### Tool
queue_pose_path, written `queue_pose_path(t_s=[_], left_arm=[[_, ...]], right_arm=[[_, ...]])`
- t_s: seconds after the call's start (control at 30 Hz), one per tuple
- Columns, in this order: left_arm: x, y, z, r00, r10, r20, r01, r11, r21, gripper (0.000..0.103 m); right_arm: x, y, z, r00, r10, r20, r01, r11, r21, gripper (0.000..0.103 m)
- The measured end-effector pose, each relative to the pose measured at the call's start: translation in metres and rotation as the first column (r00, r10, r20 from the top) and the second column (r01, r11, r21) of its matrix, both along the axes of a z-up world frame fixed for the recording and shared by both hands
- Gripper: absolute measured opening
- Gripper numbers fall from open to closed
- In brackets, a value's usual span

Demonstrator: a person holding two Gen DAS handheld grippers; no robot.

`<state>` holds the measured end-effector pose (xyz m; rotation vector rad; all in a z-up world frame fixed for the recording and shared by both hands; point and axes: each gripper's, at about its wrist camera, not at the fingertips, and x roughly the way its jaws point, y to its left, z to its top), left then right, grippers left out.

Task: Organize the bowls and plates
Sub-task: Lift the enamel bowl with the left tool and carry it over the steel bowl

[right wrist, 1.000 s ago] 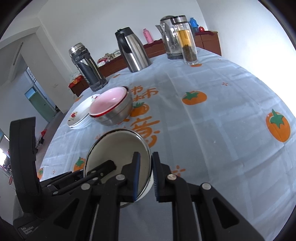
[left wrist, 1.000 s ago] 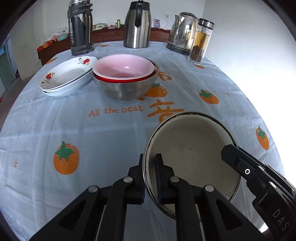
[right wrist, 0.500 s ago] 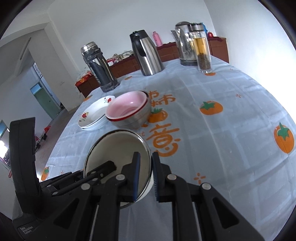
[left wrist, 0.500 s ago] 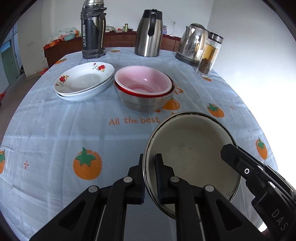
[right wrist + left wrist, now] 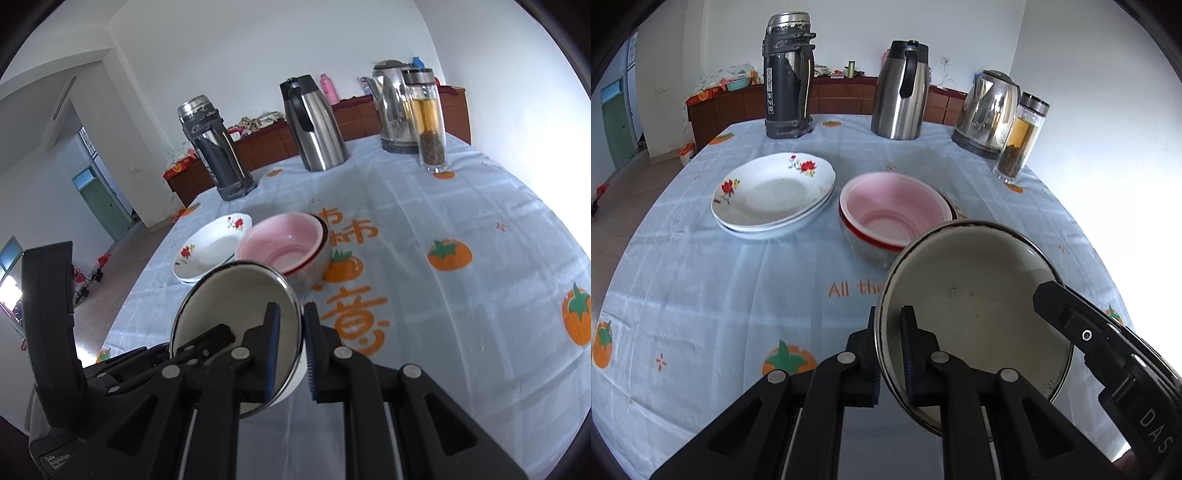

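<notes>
Here, blue tablecloth [image 5: 701, 280] underneath; at far edge dark flask [image 5: 788, 77], steel jug [image 5: 901, 92], kettle [image 5: 988, 112], tea jar [image 5: 1021, 140]. Ahead, stacked bowls [image 5: 894, 218] beside plates [image 5: 772, 192]. Nearest, cream enamel bowl [image 5: 975, 302] aloft, rim pinched by left gripper [image 5: 888, 354] and right gripper [image 5: 291, 350].

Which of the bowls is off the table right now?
The cream enamel bowl, clamped at its rim between both grippers; the pink bowl sits nested in the stack.
</notes>
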<state>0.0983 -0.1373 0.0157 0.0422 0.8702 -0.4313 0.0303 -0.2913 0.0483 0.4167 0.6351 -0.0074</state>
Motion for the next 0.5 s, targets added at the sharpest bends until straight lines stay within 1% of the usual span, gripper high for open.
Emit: queue_pose_path(t_s=[0.5], left_arm=[[0.043, -0.012, 0.025, 0.999, 0.013, 0.047, -0.012, 1.0, -0.021, 0.011]], right_arm=[[0.041, -0.015, 0.025, 0.998, -0.01, 0.058, 0.01, 1.0, 0.002, 0.013]])
